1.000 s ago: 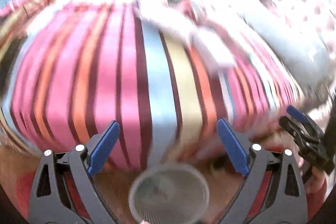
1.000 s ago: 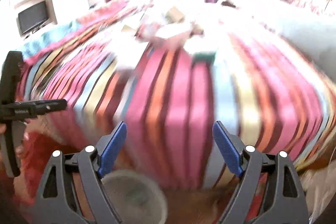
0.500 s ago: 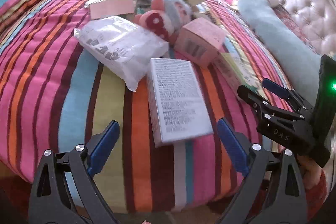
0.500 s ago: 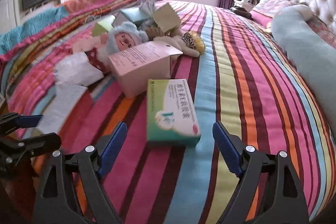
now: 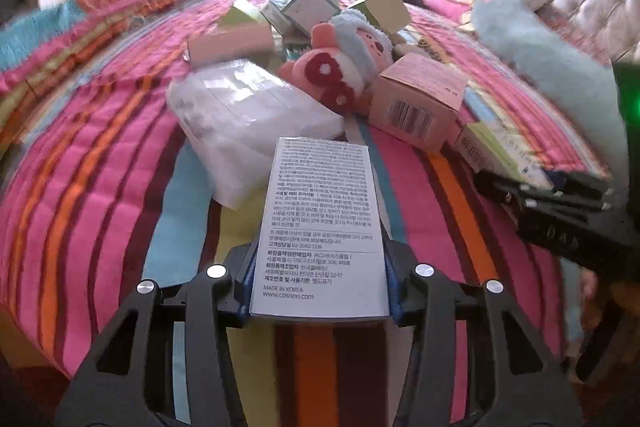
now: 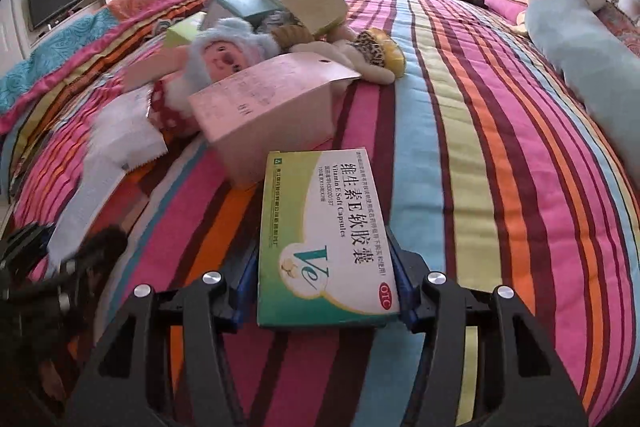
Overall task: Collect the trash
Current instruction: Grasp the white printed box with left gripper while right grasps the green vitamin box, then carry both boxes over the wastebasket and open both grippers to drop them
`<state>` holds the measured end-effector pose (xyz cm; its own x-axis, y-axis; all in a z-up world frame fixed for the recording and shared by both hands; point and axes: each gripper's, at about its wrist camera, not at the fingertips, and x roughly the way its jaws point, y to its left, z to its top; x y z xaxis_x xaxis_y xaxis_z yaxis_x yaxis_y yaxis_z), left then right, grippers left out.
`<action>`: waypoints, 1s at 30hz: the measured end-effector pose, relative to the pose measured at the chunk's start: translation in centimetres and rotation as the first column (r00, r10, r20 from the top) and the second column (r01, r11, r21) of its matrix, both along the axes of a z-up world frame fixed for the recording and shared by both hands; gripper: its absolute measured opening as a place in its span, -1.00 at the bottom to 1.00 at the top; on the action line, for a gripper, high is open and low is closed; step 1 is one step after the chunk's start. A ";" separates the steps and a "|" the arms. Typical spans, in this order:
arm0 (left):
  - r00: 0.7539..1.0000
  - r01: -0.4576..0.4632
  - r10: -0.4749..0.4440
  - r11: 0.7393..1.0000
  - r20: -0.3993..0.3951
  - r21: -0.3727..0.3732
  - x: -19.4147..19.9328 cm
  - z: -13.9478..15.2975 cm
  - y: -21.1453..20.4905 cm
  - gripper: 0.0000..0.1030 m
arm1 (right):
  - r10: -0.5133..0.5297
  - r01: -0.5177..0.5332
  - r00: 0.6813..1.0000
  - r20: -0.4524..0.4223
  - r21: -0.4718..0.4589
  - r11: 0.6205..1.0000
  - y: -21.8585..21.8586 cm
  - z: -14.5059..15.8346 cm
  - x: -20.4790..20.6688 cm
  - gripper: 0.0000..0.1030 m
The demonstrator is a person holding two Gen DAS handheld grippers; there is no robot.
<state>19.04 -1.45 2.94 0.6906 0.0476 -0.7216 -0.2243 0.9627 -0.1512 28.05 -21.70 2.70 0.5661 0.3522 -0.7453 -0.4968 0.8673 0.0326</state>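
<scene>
Between closing left tongs [image 5: 318,283], white box [image 5: 320,227].

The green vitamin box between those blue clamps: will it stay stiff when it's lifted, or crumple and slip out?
The green box is flat cardboard with crisp edges, so it probably stays stiff. It looks thin, likely light. The right gripper is closing on its long sides, blue pads against both edges; a hard squeeze might dent it. Its glossy print could slide a little.
</scene>
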 end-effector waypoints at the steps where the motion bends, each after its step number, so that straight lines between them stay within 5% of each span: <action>1: 1.000 0.008 -0.007 1.000 0.005 -0.020 -0.4 0.2 0.5 -0.08 | -0.008 0.008 1.000 0.005 0.006 1.000 -0.1 0.1 -0.8 0.01; 7: 0.992 0.122 -0.119 0.986 0.028 -0.110 -5.6 1.5 2.6 -0.08 | -0.051 0.049 0.999 0.008 0.137 0.989 -2.0 2.0 -5.6 0.01; 13: 0.959 0.284 -0.285 0.952 0.013 -0.109 -14.8 2.1 3.2 -0.08 | 0.032 -0.027 0.999 -0.019 0.234 0.972 -2.5 3.4 -15.8 0.02; 18: 0.931 0.291 -0.322 0.939 -0.174 -0.181 -20.7 -2.9 3.3 -0.08 | 0.042 0.013 0.973 -0.227 0.232 0.973 -0.9 -2.2 -22.6 0.02; 21: 0.888 0.265 -0.345 0.925 -0.305 -0.274 -22.0 -8.4 2.4 -0.08 | 0.023 0.056 0.916 -0.401 0.184 0.981 0.8 -7.8 -24.2 0.02; 23: 0.855 0.279 -0.367 0.921 -0.365 -0.272 -21.9 -10.7 1.3 -0.08 | 0.025 0.058 0.873 -0.488 0.154 0.986 2.1 -10.9 -24.8 0.02; 26: 0.793 0.308 -0.412 0.907 -0.448 -0.289 -21.3 -13.7 -0.5 -0.08 | 0.021 0.030 0.845 -0.535 0.088 0.996 3.8 -12.9 -24.9 0.02; 30: 0.761 0.310 -0.424 0.903 -0.491 -0.299 -20.9 -14.9 -0.9 -0.08 | 0.008 0.009 0.850 -0.527 0.029 1.000 4.8 -13.4 -24.4 0.02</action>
<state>-1.83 -2.38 -11.96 0.1292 -0.3044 -0.9437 0.0413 0.9525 -0.3016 3.61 -16.92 -10.67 0.0910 0.3785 -0.9211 -0.3968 0.8621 0.3150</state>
